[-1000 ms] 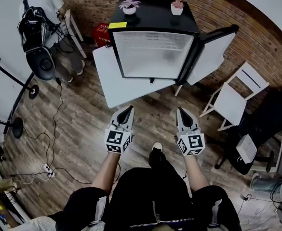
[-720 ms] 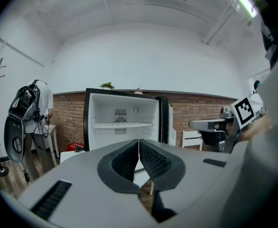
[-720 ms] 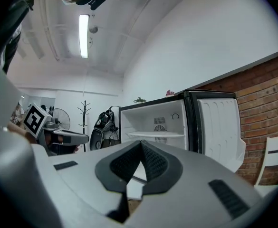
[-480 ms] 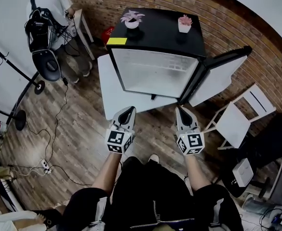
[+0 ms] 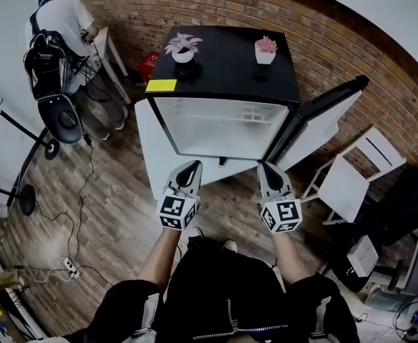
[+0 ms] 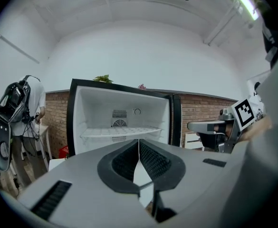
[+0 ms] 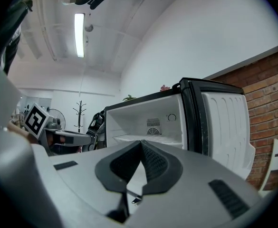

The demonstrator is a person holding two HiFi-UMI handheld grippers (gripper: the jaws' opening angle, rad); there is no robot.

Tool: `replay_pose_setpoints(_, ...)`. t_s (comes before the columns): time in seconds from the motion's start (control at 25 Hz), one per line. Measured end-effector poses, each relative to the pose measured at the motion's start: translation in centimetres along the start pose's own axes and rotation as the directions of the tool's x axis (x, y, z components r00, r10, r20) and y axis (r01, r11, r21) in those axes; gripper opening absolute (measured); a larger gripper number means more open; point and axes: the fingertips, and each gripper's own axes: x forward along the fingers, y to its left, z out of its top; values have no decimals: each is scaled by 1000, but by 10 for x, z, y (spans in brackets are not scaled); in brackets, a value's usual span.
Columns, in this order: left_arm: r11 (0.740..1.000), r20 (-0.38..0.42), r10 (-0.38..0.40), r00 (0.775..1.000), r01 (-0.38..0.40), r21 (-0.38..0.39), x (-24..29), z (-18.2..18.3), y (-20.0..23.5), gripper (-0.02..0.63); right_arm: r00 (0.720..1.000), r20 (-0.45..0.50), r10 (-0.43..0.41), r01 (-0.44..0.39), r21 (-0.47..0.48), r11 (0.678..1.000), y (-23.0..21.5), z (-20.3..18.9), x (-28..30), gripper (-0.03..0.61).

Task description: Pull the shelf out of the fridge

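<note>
A small black fridge [image 5: 226,70] stands against the brick wall with its door [image 5: 316,127] swung open to the right. Inside, a white shelf [image 6: 122,132] spans the white compartment about halfway up; the right gripper view shows the shelf [image 7: 150,139] too. My left gripper [image 5: 188,171] and right gripper [image 5: 268,171] hover side by side in front of the opening, a short way from it. Both are shut with nothing between the jaws. The left gripper [image 6: 139,144] and the right gripper [image 7: 141,146] point at the open compartment.
Two small potted plants [image 5: 183,48] [image 5: 266,48] and a yellow note [image 5: 161,86] sit on the fridge top. A white board [image 5: 148,145] lies at the fridge's left, a white chair [image 5: 351,174] at the right. A person [image 5: 62,20] stands at the back left among stands and cables.
The view has tipped up and come closer to the fridge: its top shows more and the opening looks shallower. Both grippers stay shut and level in front of me.
</note>
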Motion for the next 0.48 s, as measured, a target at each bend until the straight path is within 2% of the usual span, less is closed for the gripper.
replay_pose_setpoints(0.48,995,-9,-100,995,99,-4,39,1,38,23,996,-7,-94,95,11,995,-2,-1,40,5)
